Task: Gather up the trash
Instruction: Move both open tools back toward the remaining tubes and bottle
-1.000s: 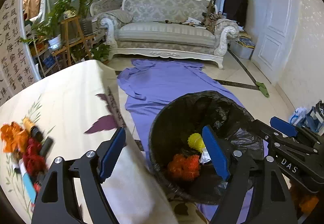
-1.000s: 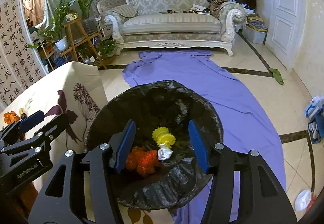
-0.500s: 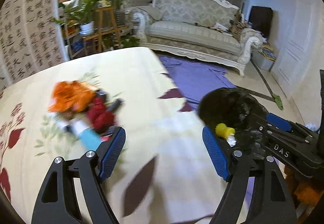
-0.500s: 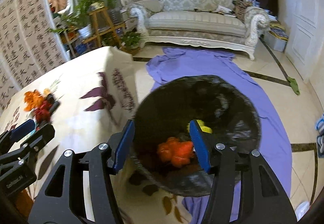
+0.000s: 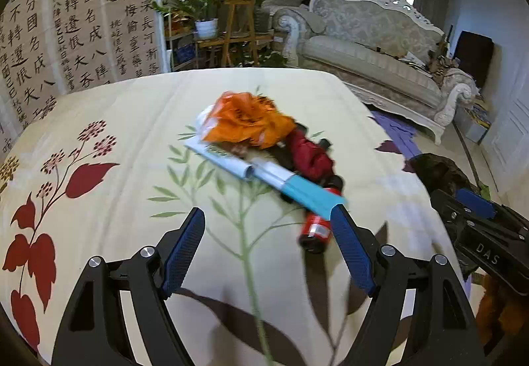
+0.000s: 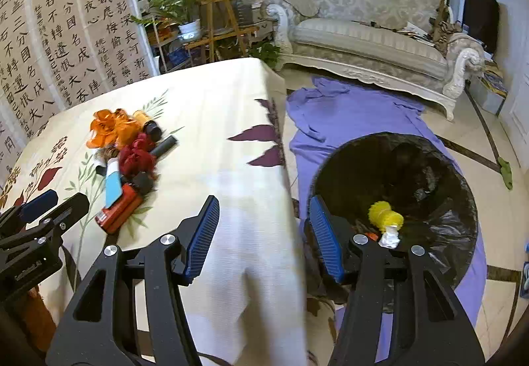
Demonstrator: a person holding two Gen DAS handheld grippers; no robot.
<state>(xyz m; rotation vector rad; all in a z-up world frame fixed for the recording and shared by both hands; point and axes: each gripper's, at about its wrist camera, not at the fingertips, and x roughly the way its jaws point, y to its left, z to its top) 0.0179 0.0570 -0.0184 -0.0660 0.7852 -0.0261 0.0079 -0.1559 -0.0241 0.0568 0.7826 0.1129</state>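
A heap of trash lies on the floral tablecloth [image 5: 109, 121]: an orange crumpled wrapper [image 5: 248, 121], a dark red wad [image 5: 310, 154], a white and blue paper strip [image 5: 297, 187] and a red can [image 5: 315, 230]. My left gripper [image 5: 267, 247] hangs open just short of the heap, nothing between its fingers. My right gripper [image 6: 264, 233] is open and empty over the table's right edge, beside the black-lined trash bin [image 6: 456, 197]. Inside the bin lie a yellow item [image 6: 385, 217] and a white scrap [image 6: 390, 238]. The same heap [image 6: 129, 160] shows left in the right wrist view.
The bin stands on a purple cloth [image 6: 347, 111] spread on the tiled floor. A white sofa [image 6: 370, 35] lines the far wall, plants on wooden stands [image 6: 211, 18] sit at the back left, and a calligraphy screen [image 5: 66, 22] runs behind the table.
Both grippers have swung left, away from the bin and over the table. The trash heap now fills the middle of the left wrist view. Neither gripper has taken hold of anything.
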